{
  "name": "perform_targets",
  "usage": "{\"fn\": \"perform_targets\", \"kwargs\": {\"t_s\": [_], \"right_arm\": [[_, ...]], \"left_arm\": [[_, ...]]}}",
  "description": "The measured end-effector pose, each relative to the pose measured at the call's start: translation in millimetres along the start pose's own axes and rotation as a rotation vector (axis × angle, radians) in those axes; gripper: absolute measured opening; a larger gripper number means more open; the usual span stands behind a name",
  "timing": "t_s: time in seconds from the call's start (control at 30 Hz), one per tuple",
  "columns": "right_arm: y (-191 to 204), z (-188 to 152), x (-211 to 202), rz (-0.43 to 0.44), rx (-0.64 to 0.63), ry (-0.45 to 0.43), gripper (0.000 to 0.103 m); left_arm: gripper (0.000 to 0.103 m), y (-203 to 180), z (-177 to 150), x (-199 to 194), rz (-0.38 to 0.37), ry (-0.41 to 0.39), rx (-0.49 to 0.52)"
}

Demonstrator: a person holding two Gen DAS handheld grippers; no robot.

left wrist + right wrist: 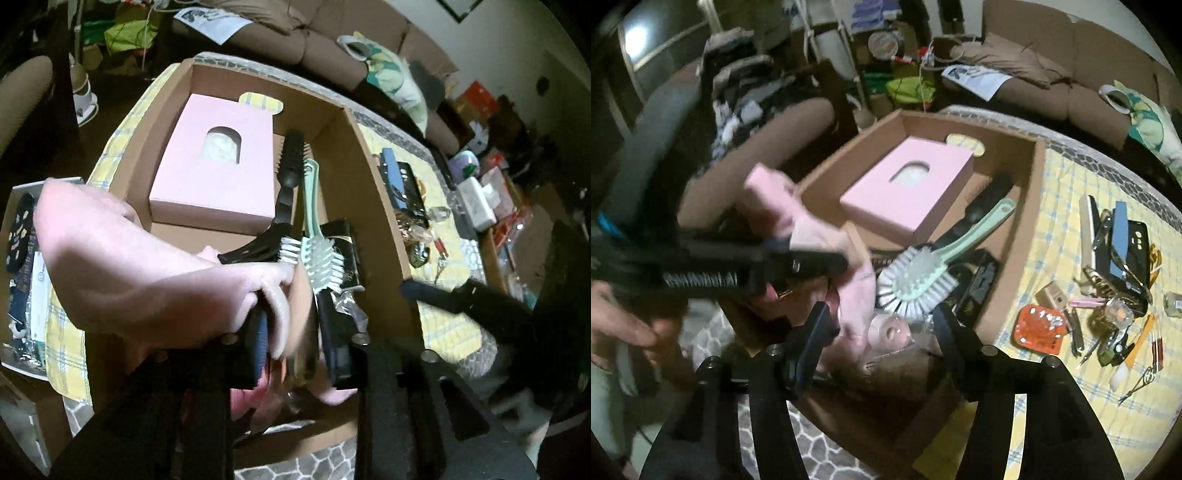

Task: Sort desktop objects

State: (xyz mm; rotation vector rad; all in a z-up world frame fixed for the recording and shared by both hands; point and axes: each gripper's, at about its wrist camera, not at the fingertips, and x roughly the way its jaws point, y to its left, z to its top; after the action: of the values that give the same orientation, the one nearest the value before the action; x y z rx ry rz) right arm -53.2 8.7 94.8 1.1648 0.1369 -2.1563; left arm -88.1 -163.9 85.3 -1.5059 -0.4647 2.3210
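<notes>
We see matt brown cardboard box (1030,206), smooth pink carton (908,192), mint plastic brush (923,277) with white bristles, soft pink cloth (122,266).

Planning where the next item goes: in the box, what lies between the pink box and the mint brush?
A black brush lies between the pink box and the mint brush, clearest in the left wrist view.

One cardboard box (1030,206), one pink box (908,195), two brushes (317,258).

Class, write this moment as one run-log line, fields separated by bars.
left tongs: shut on pink cloth | right tongs: open, empty | place: above cardboard box | inside: pink carton, green brush
</notes>
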Motion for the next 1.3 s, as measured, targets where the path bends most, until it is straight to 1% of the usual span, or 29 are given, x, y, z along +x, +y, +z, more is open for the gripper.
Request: {"fn": "perform_targets", "kwargs": {"t_s": [0.03,0.07,0.1,0.13,0.2,0.27,0.33,0.37,0.43,0.47,0.6,0.67,0.7,0.73,0.77,0.8,0.83,0.9,0.93,0.97,1.03,1.1,1.2,1.23,1.27,1.3], "right_arm": [[-4.1,1.5,-6.7,0.003,0.021,-0.019,0.064],[-11.6,2.9,-14.4,0.005,0.049,-0.046,0.064],[-18.7,4.4,-21.7,0.009,0.077,-0.071,0.065],[-25.3,5.3,-28.4,0.013,0.104,-0.092,0.065],[-39.8,6.4,-39.6,0.016,0.163,-0.13,0.066],[-49.6,8.2,-47.2,0.023,0.206,-0.158,0.066],[-57.2,8.3,-54.4,0.027,0.244,-0.181,0.066],[-59.7,8.1,-56.0,0.03,0.255,-0.189,0.066],[-61.2,8.4,-58.5,0.031,0.267,-0.2,0.067],[-61.4,8.7,-58.4,0.031,0.267,-0.199,0.067],[-64.2,8.5,-61.0,0.031,0.278,-0.209,0.067],[-67.6,8.7,-62.1,0.037,0.293,-0.216,0.067],[-68.7,8.5,-61.9,0.037,0.296,-0.216,0.067],[-69.3,7.6,-61.5,0.036,0.298,-0.215,0.067],[-69.8,7.3,-61.0,0.034,0.298,-0.214,0.067],[-70.3,7.1,-60.6,0.031,0.297,-0.212,0.067],[-70.3,6.8,-60.1,0.031,0.296,-0.209,0.067],[-70.7,6.5,-60.0,0.028,0.294,-0.205,0.067],[-70.4,6.5,-60.3,0.029,0.29,-0.204,0.067],[-69.7,6.7,-60.3,0.027,0.287,-0.203,0.067],[-68.2,7.2,-60.0,0.022,0.276,-0.196,0.067],[-66.9,6.9,-59.8,0.021,0.268,-0.192,0.067],[-67.0,6.7,-62.3,0.012,0.259,-0.196,0.067],[-68.0,6.7,-64.1,0.009,0.259,-0.2,0.067],[-70.6,6.9,-66.7,0.006,0.261,-0.205,0.067],[-74.5,6.9,-70.4,0.001,0.267,-0.213,0.067]], "left_arm": [[0.043,1.1,-1.6,-5.3,-0.02,-0.01,-0.005],[0.052,1.6,-0.7,-9.0,-0.03,-0.015,-0.012],[0.071,2.3,-0.4,-15.0,-0.043,-0.027,-0.023],[0.077,3.1,0.1,-23.6,-0.06,-0.05,-0.036],[0.077,3.7,3.5,-39.9,-0.09,-0.097,-0.045],[0.078,9.0,7.4,-61.6,-0.098,-0.177,-0.064],[0.079,18.1,10.3,-73.1,-0.068,-0.239,-0.094],[0.079,23.4,10.8,-75.2,-0.044,-0.256,-0.107],[0.078,31.7,12.4,-73.8,-0.01,-0.268,-0.114],[0.078,33.8,12.5,-72.2,-0.005,-0.267,-0.112],[0.076,32.3,12.3,-57.7,0.023,-0.23,-0.069],[0.07,29.8,12.0,-48.3,0.035,-0.201,-0.053],[0.062,27.9,10.0,-41.3,0.023,-0.174,-0.044],[0.06,23.1,7.9,-31.5,0.006,-0.133,-0.025],[0.06,15.4,4.2,-21.2,0.019,-0.091,0.007],[0.06,8.9,0.9,-15.5,0.038,-0.067,0.032],[0.06,2.0,-3.9,-3.7,0.066,-0.027,0.063],[0.06,-0.4,-10.5,17.0,0.082,0.028,0.055],[0.062,-3.9,-11.5,18.7,0.1,0.01,0.069],[0.064,-6.9,-11.2,20.2,0.107,0.014,0.079],[0.07,-9.2,-12.9,21.3,0.097,0.01,0.073],[0.071,-14.4,-14.5,21.0,0.11,0.022,0.102],[0.071,-22.8,-14.9,14.8,0.167,0.036,0.145],[0.072,-27.4,-15.1,8.0,0.199,0.025,0.168],[0.073,-33.1,-15.3,-2.8,0.226,-0.007,0.194],[0.079,-35.7,-15.5,-8.9,0.235,-0.029,0.205]]}}
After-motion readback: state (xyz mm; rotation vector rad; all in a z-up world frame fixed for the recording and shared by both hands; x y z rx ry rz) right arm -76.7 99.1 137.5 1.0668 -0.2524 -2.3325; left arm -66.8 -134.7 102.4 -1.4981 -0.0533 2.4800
